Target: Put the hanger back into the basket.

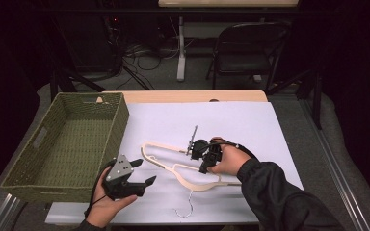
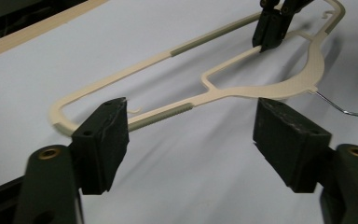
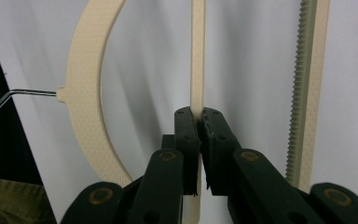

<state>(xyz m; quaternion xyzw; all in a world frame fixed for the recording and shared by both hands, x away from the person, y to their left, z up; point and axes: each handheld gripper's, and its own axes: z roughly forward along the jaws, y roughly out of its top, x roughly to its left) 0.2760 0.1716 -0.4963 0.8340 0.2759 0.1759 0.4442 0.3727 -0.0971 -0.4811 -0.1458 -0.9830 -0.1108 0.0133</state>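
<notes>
Centrally, a cream plastic clothes hanger (image 1: 183,166) with ribbed grip strips and a thin wire hook (image 1: 187,208) lies flat on the white sheet-covered table (image 1: 250,125). The right gripper (image 3: 199,122) pinches its slim inner bar between black jaws; the left gripper (image 1: 142,172) hovers nearby, spread and empty. Left of both sits an olive woven rectangular basket (image 1: 65,144), its near corner cut off.
</notes>
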